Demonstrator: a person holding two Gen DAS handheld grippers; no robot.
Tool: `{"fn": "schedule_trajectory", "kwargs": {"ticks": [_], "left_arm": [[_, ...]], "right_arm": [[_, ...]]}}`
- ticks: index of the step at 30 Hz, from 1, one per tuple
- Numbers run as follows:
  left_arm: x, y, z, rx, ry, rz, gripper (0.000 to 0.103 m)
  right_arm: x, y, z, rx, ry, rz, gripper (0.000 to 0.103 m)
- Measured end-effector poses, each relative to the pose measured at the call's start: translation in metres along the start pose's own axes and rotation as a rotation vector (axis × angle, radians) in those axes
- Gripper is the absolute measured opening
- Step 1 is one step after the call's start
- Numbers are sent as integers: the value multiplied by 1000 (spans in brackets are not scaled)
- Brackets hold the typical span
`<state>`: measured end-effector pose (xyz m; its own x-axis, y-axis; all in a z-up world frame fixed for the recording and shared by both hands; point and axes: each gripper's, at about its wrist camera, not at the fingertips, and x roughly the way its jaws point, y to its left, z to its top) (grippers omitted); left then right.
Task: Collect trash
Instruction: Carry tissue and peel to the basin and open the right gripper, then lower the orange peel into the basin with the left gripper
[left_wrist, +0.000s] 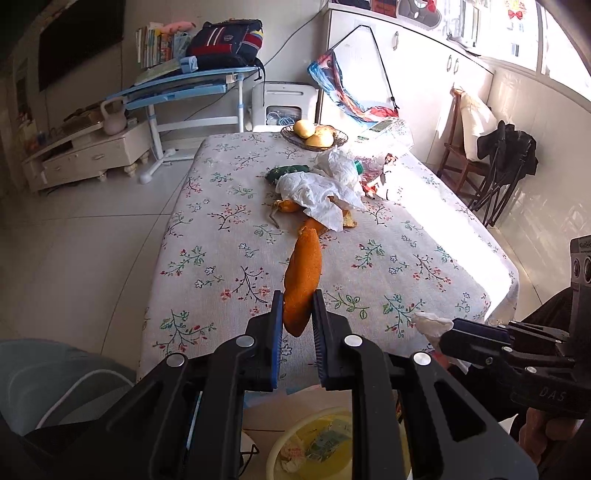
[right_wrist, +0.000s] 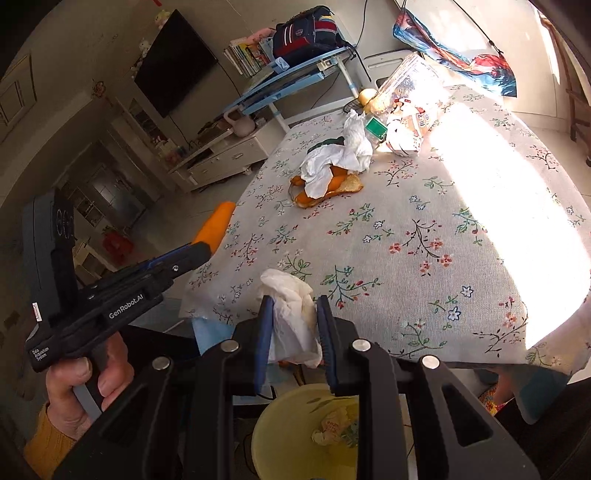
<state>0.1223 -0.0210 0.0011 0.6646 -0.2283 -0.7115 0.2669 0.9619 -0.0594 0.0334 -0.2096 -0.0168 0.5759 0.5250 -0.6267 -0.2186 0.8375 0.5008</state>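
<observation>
Carry step: left gripper (left_wrist: 298, 314) jaws clamp a peel (left_wrist: 303, 280); right gripper (right_wrist: 294, 325) jaws clamp a tissue (right_wrist: 291, 314). Next: release both over the bin (right_wrist: 295, 413).

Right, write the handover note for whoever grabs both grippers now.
Left gripper: shut on a strip of orange peel.
Right gripper: shut on a crumpled white tissue.
Both are at the near table edge, above the yellow bin, which already holds some scraps.
Done: two pieces picked up, not yet dropped.
Left: release both into the bin, then fetch the pile mid-table: white tissues, more peel, wrappers near the fruit basket.
</observation>
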Motion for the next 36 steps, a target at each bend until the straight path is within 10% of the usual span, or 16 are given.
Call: {"fn": "schedule_trajectory", "kwargs": {"ticks": [13, 25, 36], "left_arm": [[-20, -6, -25, -4, 5, -12, 15], [-24, -29, -51, 85, 74, -61, 15], [7, -81, -103, 380, 370, -154, 15]], "right_arm": [[9, 32, -61, -71, 194, 3, 35], [-14, 16, -52, 2, 54, -53, 54], [-40, -14, -44, 138, -80, -112, 60]]}}
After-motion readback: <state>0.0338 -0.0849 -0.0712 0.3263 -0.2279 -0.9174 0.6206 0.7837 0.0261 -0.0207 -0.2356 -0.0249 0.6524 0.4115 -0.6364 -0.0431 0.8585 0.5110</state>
